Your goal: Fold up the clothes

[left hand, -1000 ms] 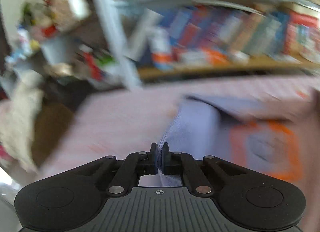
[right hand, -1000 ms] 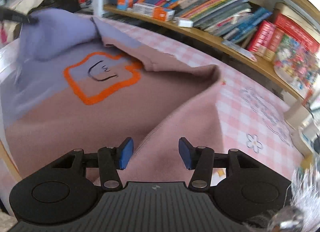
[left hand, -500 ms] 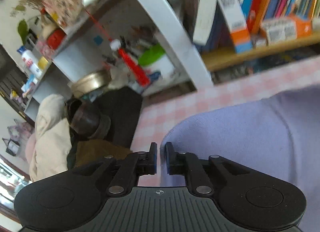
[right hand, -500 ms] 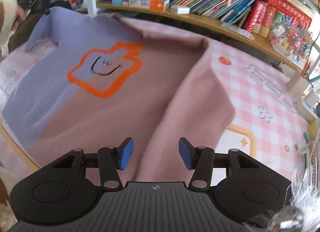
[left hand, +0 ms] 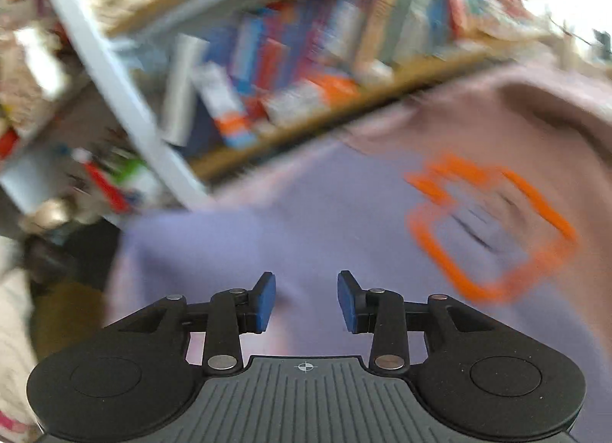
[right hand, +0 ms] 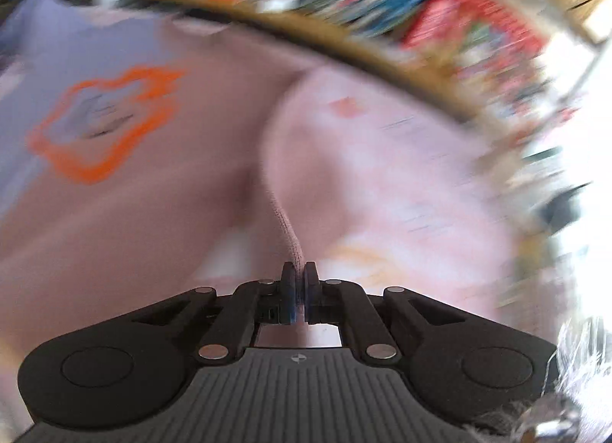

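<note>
Sweater: the lilac and pink sweater (left hand: 306,236) with the orange print (right hand: 103,125) lies spread over the worktop (right hand: 413,160), which has a pink checked cloth, in front of the bookshelf (left hand: 306,52)
Right claw: my right claw (right hand: 299,290) is closed tight on a ribbed pink edge of the sweater, and this edge rises from the cloth like a ridge toward the pads
Left claw: my left claw (left hand: 306,301) has its blue pads apart and holds nothing; it hangs low over the lilac part
Step, as I judge: a fold of the pink side, carried by the right claw
How to do it well: I would keep the grip firm, lift the edge only enough to clear the cloth, and lay it straight so the fold line stays even
Pose: both views are blurred, so both hands seem to be in motion; the right claw points along the ridge, the left one points toward the print and the shelf
</note>
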The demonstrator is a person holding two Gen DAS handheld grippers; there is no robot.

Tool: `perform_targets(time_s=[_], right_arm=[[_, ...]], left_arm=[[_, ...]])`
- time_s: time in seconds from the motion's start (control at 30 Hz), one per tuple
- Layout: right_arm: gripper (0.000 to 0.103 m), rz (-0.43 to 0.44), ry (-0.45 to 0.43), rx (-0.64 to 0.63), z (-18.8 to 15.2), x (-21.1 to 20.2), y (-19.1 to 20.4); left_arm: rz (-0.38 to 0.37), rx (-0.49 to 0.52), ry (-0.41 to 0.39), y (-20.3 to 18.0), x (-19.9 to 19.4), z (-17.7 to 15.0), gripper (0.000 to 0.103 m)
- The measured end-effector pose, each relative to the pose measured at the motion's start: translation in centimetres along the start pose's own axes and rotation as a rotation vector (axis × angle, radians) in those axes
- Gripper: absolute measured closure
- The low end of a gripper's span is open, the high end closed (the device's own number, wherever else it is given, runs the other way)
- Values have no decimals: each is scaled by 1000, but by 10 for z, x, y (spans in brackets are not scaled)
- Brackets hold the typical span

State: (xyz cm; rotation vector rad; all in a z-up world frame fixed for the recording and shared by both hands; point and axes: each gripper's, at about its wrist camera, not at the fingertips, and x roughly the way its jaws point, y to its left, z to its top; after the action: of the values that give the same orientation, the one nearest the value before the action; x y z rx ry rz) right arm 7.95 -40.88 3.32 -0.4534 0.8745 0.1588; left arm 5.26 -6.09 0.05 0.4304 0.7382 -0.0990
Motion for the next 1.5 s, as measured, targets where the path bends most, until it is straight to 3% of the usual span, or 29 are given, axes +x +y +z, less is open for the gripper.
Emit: perform_targets(time_s=[0.1,0.17,0.3,0.37,0.4,0.43,0.47,0.53,0.6,0.67,0.8,0.9,1.03,1.23,1.27,1.3,1.33,1.4,1.5], right_arm=[[99,-215,-42,-45,17,8,-47],[99,-303,-53,-68,28,22,-74],[99,-401,-38,-174,40,66,-103],[95,-402,-14,-180,44,86,-111],[86,-398,-2,-174,46,96,-115],[55,-395,5,-168,47,104,-117],[33,-403,-10,-164,46,103,-114],[37,-385,-58,-124,44,92,-103],[38,-268,-119,-46,40,67,-85],[40,-97,-152,24,33,42,-59],[48,247,-95,156,8,10,-1],[53,382,-26,231,-8,3,37],[63,371,36,224,-19,8,65],[72,308,47,260,-22,12,72],[77,296,47,260,-21,12,73],[81,286,45,256,-19,14,74],[93,280,40,242,-16,16,76],[97,269,30,214,-8,22,81],[99,253,14,172,3,31,89]], left_arm=[[-19,-35,51,-16,0,-17,67],[-6,-84,72,-16,-1,-23,67],[53,-131,95,-9,-4,-27,67],[82,-149,102,-2,-6,-27,67],[94,-157,106,1,-7,-28,67],[104,-167,109,4,-7,-28,67],[113,-180,112,7,-7,-28,67],[129,-209,116,12,-8,-30,61],[141,-247,114,19,-8,-33,54],[141,-277,122,27,-5,-35,53],[145,-327,140,38,6,-40,50],[137,-369,154,44,15,-43,38],[118,-409,163,46,25,-45,38],[90,-460,136,46,27,-48,40],[71,-473,129,46,27,-49,45],[45,-486,120,47,26,-50,61],[17,-497,112,47,26,-50,80],[11,-456,108,38,25,-46,97],[26,-424,101,30,23,-45,98]])
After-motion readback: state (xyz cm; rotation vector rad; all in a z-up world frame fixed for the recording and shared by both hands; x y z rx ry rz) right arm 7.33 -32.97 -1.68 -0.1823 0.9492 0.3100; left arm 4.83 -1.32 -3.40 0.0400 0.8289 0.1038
